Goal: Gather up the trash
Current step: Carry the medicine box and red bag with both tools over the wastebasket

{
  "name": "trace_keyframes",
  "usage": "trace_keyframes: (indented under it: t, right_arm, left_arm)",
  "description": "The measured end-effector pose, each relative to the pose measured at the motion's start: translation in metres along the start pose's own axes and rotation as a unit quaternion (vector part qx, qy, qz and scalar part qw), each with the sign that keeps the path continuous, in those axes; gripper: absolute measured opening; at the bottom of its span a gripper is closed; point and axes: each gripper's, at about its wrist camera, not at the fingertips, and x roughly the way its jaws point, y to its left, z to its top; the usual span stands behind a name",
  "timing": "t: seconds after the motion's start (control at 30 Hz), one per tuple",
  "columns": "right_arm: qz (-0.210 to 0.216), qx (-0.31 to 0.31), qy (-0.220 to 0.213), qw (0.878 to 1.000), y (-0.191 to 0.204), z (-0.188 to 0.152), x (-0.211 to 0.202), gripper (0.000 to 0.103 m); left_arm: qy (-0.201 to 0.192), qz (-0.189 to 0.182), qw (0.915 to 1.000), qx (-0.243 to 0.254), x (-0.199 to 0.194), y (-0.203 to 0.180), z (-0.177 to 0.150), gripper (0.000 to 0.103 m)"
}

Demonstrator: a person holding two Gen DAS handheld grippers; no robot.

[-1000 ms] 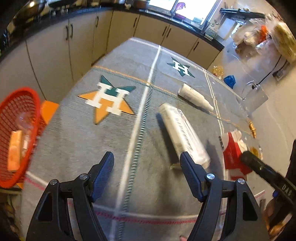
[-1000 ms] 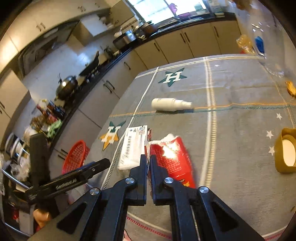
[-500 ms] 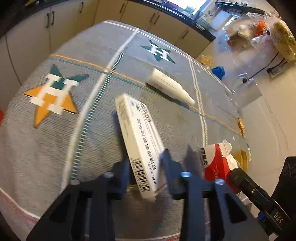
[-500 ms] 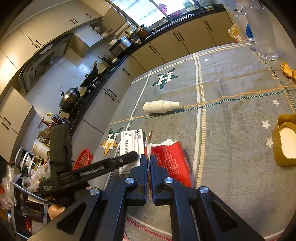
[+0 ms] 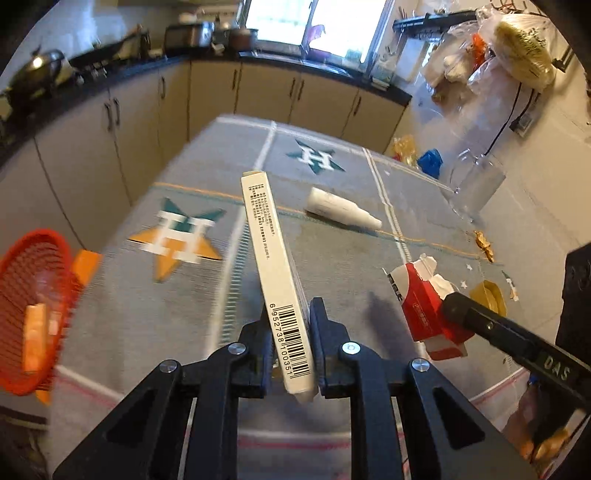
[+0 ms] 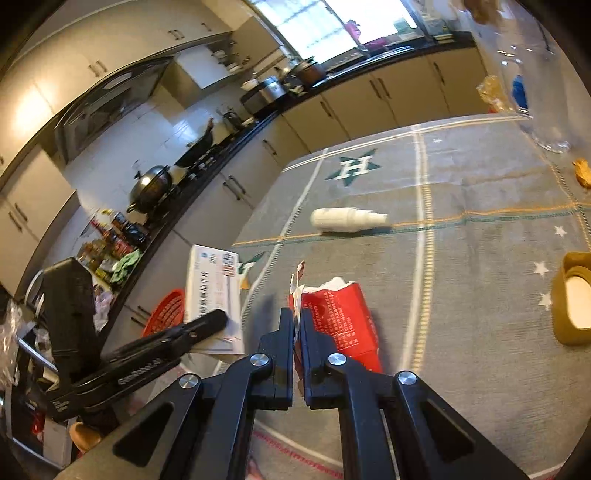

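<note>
Two cartons (image 5: 275, 273) (image 5: 424, 306), one bottle (image 5: 341, 210), one basket (image 5: 33, 306)

Kitchen setting. Beige base cabinets (image 5: 207, 99) ran under a black countertop (image 6: 369, 70) along two walls. Bright window (image 5: 314, 26) glared above the counter. A wok (image 6: 151, 184) sat on the stove; pale wall cupboards (image 6: 85, 70) hung overhead.

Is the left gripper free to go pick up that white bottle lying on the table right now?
Probably not yet. The left gripper is shut on the white box, so its fingers are occupied. The path to the white bottle itself looks unobstructed.
</note>
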Motion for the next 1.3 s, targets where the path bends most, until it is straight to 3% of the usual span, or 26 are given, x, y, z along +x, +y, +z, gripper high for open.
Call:
trace_keyframes:
  t: [0.23,0.7,1.3]
  right_arm:
    - [0.031,-0.011,0.023,0.999,0.032,-0.009,0.013,0.005]
    - [0.068,-0.080,0.081,0.991,0.138,-0.024,0.065,0.005]
    - [0.119,-0.108,0.128,0.979,0.243,-0.026,0.156,0.005]
  left_arm:
    - [-0.028,0.038,0.9989,0.005,-0.044,0.039,-0.015,0.017]
    - [-0.060,0.085,0.9932,-0.051,-0.085,0.137,-0.029,0.017]
    - [-0.051,0.106,0.9851,-0.126,-0.076,0.247,-0.040,0.017]
